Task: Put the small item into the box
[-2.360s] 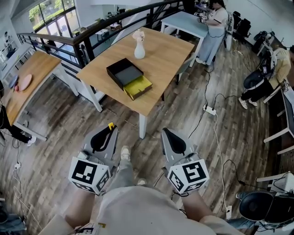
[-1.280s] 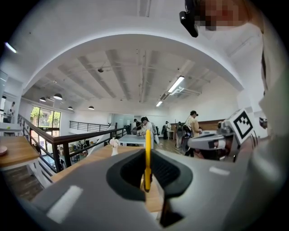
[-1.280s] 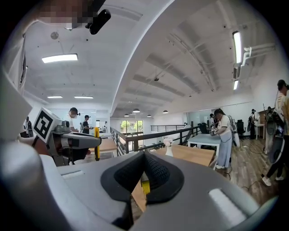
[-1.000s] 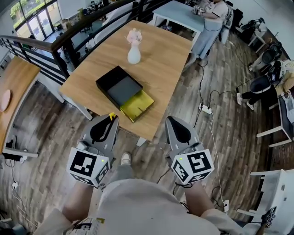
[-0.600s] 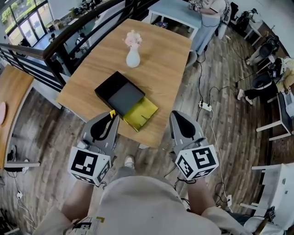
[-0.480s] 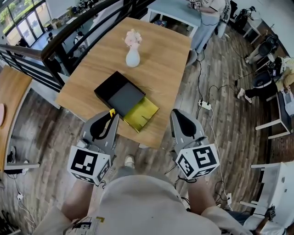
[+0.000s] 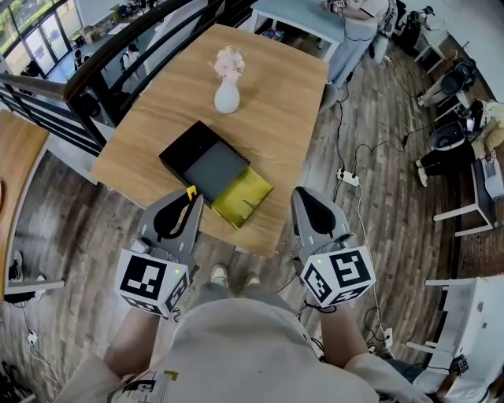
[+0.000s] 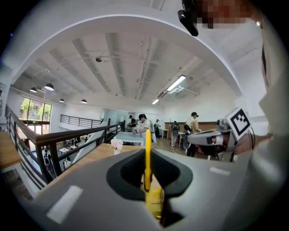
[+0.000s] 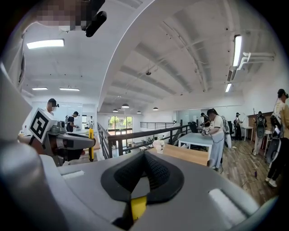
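A black open box [image 7: 203,161] lies on the wooden table [image 7: 276,94], with a yellow tray-like part [image 7: 242,197] against its near side. My left gripper [image 7: 187,200] hovers at the table's near edge, just short of the box, shut on a thin small yellow item [image 7: 190,191]. In the left gripper view that yellow item [image 8: 147,155] stands upright, pinched in my left gripper [image 8: 147,180]. My right gripper [image 7: 303,197] is held beside the table's near right corner. Seen in its own view, the right gripper [image 9: 144,157] is shut with nothing in it.
A white vase with pink flowers [image 7: 227,93] stands on the table beyond the box. A black railing [image 7: 102,59] runs along the left. Cables and a power strip [image 7: 345,175] lie on the wood floor at the right. A person [image 7: 354,24] stands at a far table.
The view has moved toward the table, so the box and yellow tray now lie right in front of the grippers. Both grippers keep their pose, the left still pinching the yellow item.
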